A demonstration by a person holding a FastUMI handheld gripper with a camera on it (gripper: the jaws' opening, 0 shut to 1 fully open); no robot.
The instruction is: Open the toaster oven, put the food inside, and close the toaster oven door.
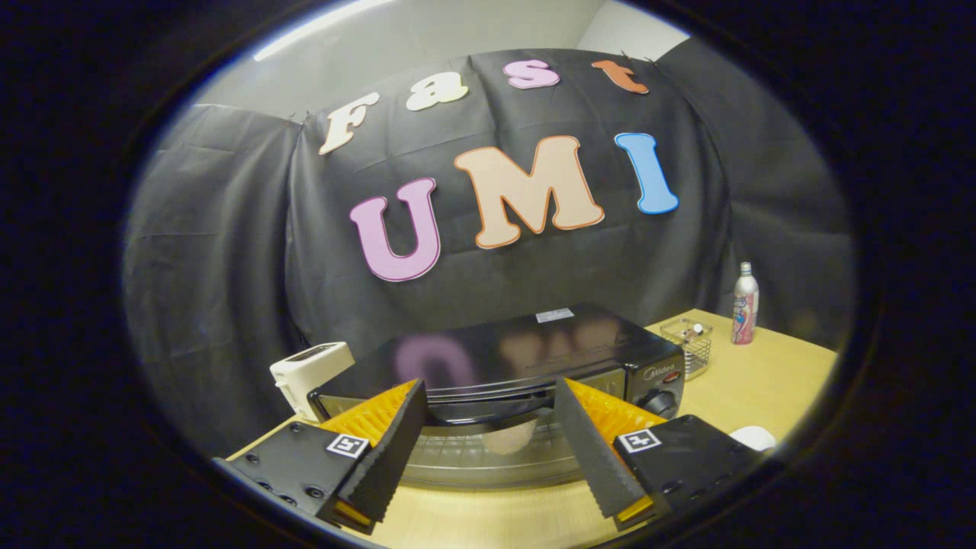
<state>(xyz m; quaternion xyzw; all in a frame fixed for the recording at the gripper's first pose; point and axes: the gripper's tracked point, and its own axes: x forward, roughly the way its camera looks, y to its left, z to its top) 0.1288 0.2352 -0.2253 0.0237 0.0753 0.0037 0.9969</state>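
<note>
A black toaster oven [526,347] stands on the wooden table [762,381], its glass door [488,457] facing me. The door's dark handle bar [488,410] runs across the top of the glass and lies between my fingers. My gripper [489,385] is open, with one fingertip near each end of the handle and neither pressing on it. A pale shape [509,438] shows in the glass; I cannot tell whether it is food inside or a reflection. The control knobs [662,398] sit at the oven's right end, just beyond my right finger.
A small white appliance [309,372] stands close against the oven's left side. Right of the oven are a clear wire basket [688,345], an upright bottle [745,303] further back, and a white object [753,437] near the table's front edge.
</note>
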